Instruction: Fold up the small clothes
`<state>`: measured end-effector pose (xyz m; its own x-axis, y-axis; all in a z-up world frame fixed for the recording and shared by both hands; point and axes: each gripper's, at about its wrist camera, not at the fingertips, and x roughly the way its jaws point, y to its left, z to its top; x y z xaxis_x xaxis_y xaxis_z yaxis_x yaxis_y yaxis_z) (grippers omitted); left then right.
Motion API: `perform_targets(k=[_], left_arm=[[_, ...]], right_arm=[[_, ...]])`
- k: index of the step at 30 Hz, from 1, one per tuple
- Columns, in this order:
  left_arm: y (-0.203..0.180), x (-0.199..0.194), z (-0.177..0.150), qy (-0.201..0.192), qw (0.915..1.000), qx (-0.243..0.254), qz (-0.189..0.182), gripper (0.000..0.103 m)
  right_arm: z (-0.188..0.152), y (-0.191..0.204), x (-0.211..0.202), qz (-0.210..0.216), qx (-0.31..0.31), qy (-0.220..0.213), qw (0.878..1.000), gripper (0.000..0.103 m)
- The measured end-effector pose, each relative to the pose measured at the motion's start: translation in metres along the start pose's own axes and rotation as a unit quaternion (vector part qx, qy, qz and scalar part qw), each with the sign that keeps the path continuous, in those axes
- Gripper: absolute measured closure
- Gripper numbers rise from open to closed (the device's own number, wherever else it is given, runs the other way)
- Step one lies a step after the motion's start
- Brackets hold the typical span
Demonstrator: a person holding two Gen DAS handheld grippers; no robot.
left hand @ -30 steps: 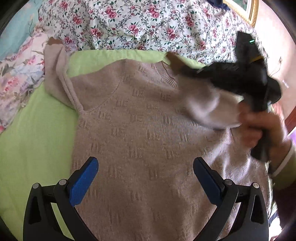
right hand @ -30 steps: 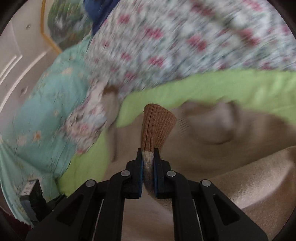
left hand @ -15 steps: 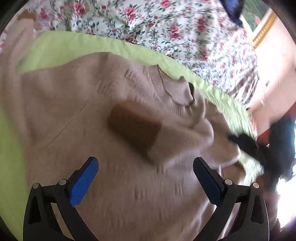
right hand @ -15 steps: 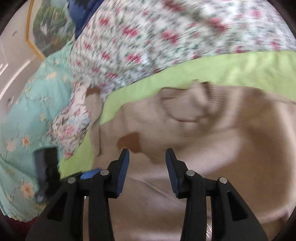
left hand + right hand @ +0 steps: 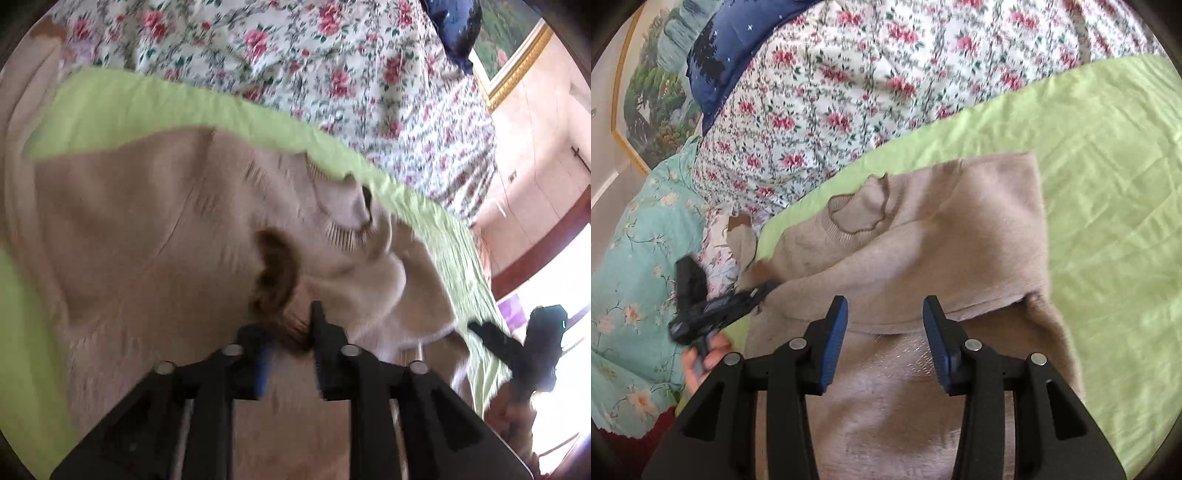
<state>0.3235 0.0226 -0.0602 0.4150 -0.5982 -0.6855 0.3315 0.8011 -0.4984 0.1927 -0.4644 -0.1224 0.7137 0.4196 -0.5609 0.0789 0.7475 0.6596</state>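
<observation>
A small beige knit sweater [image 5: 140, 229] lies chest-up on a green cloth [image 5: 122, 107]; it also shows in the right wrist view [image 5: 945, 236]. One sleeve is folded across the chest, its brown cuff [image 5: 275, 273] at the middle. My left gripper [image 5: 290, 338] has its jaws closed around that brown cuff. My right gripper [image 5: 884, 325] is open and empty, hovering over the folded sleeve near the sweater's side. The other sleeve [image 5: 22, 147] lies stretched out at the far left.
A floral quilt [image 5: 295, 55] lies behind the green cloth. A turquoise flowered blanket [image 5: 631, 258] and a dark blue pillow [image 5: 720, 62] lie at the left of the right wrist view. A framed picture [image 5: 650, 96] hangs on the wall.
My right gripper let go of the cuff after laying the sleeve across the chest and drew back open. My left gripper moved in and closed on the cuff.
</observation>
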Motion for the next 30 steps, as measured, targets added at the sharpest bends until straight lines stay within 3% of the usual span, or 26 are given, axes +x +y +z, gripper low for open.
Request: perform_targets(k=[1, 2, 6, 7, 9, 10, 13, 15, 17, 21, 23, 26, 27, 28, 29, 30], left_arm=[[0.004, 0.001, -0.002, 0.006, 0.9999, 0.002, 0.008, 0.048], [0.009, 0.003, 0.000, 0.008, 0.9996, -0.005, 0.026, 0.037], [0.021, 0.021, 0.016, 0.040, 0.9991, -0.013, -0.007, 0.036], [0.020, 0.026, 0.016, 0.046, 0.9989, -0.008, -0.009, 0.045], [0.007, 0.036, 0.014, 0.060, 0.9976, 0.034, -0.009, 0.086], [0.001, 0.039, 0.013, 0.067, 0.9963, 0.054, -0.001, 0.099], [-0.009, 0.025, 0.021, 0.032, 0.9937, 0.089, 0.059, 0.099], [0.006, 0.015, 0.032, -0.002, 0.9948, 0.062, 0.080, 0.100], [0.020, 0.021, 0.034, 0.004, 0.9920, 0.046, 0.117, 0.100], [0.027, 0.019, 0.035, -0.008, 0.9948, 0.014, 0.100, 0.099], [0.020, 0.019, 0.033, -0.007, 0.9949, 0.021, 0.098, 0.099], [0.014, 0.025, 0.030, 0.006, 0.9938, 0.027, 0.107, 0.099], [0.012, 0.026, 0.030, 0.011, 0.9937, 0.026, 0.109, 0.099], [0.009, 0.026, 0.031, 0.011, 0.9936, 0.027, 0.109, 0.099], [0.004, 0.023, 0.031, 0.009, 0.9939, 0.030, 0.106, 0.099], [-0.003, 0.019, 0.032, 0.005, 0.9947, 0.034, 0.097, 0.099]], right_arm=[[0.001, 0.000, -0.001, -0.004, -0.002, -0.001, 1.000, 0.059], [0.002, -0.002, -0.001, -0.005, -0.003, 0.001, 1.000, 0.059], [0.008, -0.003, -0.006, -0.016, -0.010, -0.002, 1.000, 0.059], [0.009, -0.004, -0.008, -0.020, -0.010, -0.005, 1.000, 0.059], [0.011, -0.007, -0.012, -0.028, -0.007, -0.012, 1.000, 0.059], [0.013, -0.010, -0.013, -0.030, -0.005, -0.014, 0.999, 0.059], [0.016, -0.021, -0.016, -0.059, 0.000, -0.019, 0.998, 0.059], [0.021, -0.034, -0.015, -0.090, 0.011, -0.021, 0.996, 0.059], [0.026, -0.047, -0.010, -0.109, 0.034, -0.020, 0.993, 0.059], [0.042, -0.067, 0.020, -0.139, 0.054, 0.014, 0.989, 0.059], [0.046, -0.072, 0.035, -0.147, 0.056, 0.034, 0.987, 0.058], [0.049, -0.079, 0.068, -0.143, 0.058, 0.077, 0.985, 0.046], [0.047, -0.079, 0.073, -0.136, 0.054, 0.086, 0.985, 0.048], [0.048, -0.077, 0.074, -0.137, 0.042, 0.088, 0.986, 0.062], [0.051, -0.075, 0.071, -0.138, 0.036, 0.089, 0.986, 0.092], [0.056, -0.076, 0.058, -0.131, 0.037, 0.073, 0.988, 0.095]])
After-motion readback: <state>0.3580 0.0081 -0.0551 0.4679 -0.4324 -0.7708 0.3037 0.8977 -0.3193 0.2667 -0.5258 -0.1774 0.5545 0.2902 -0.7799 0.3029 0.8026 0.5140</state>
